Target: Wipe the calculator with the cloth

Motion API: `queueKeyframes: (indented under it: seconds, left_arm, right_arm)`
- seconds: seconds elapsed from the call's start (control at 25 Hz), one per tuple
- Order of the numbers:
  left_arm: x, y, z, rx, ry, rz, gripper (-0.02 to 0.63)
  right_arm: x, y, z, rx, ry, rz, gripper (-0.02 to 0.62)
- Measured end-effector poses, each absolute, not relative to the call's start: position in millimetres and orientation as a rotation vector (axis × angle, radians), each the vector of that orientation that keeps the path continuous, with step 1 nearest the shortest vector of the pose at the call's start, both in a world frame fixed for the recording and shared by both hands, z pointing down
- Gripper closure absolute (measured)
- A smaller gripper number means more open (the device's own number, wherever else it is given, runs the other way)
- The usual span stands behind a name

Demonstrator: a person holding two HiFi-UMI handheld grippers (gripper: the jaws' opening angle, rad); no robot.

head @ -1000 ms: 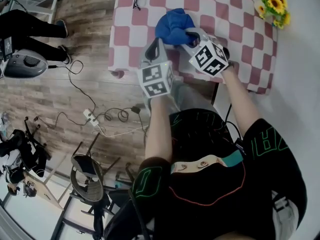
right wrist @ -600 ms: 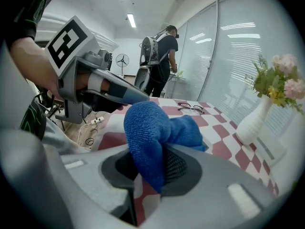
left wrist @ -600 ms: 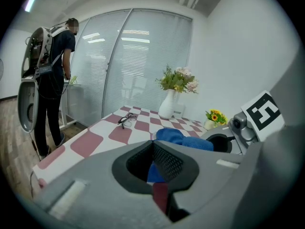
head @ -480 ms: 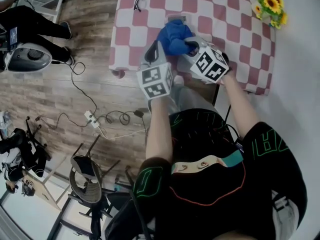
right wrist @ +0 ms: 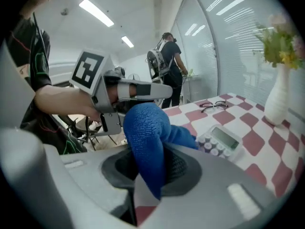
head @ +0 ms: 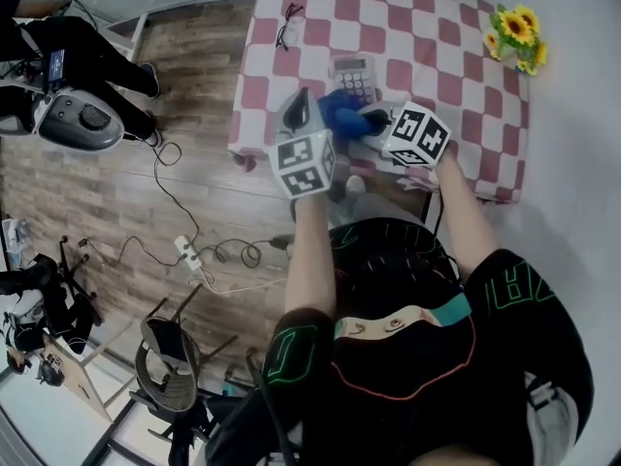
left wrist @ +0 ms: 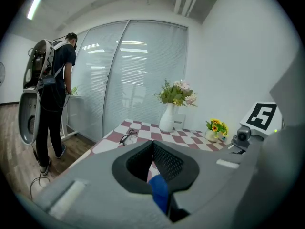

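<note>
Calculator [head: 353,76] at 12 o'clock of cloth [head: 340,115], long axis 12–6. Right gripper [head: 374,121] nearer, clamping cloth. Left gripper [head: 301,105] closed, empty.

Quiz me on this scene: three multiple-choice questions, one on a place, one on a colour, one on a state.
1. The light grey push-button calculator lies: A on the red-and-white checked tablecloth; B on the floor; C in a gripper.
2. The fuzzy cloth is: A yellow; B blue; C white.
3. The right gripper is: A open; B shut on the cloth; C shut on the calculator.
Answers: A, it lies flat on the checks; B, blue in every view; B, cloth sits pinched between its jaws.
</note>
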State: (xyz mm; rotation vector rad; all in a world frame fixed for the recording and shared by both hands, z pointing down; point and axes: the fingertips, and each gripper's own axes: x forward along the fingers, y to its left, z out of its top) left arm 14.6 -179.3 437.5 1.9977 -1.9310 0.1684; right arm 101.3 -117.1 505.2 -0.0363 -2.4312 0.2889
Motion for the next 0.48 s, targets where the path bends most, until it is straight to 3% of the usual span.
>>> queueKeyframes:
  seconds: [0.48]
  left_arm:
    - [8,-198,384,2.072,-2.016,0.101,0.595]
  right_arm:
    - [108,-218,420,0.508,-2.671,0.378,0.494]
